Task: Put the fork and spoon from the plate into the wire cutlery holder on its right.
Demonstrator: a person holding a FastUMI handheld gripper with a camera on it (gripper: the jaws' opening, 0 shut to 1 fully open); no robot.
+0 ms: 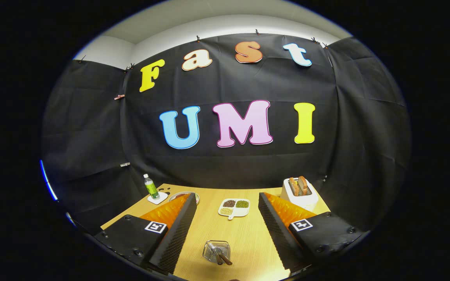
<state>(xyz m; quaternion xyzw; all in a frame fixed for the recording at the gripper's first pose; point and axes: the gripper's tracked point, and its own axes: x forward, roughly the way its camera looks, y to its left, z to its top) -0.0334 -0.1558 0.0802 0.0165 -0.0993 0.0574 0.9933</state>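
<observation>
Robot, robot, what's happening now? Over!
Tongs open, holding nothing. Holder between them, two handles inside. Bean dish beyond, apart.

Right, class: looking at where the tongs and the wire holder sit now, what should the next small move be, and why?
Probably lift the tongs away, open. They gape wide, holding nothing, and the wire holder low between the fingers already has two brown handles sticking out, so both pieces seem delivered.
</observation>
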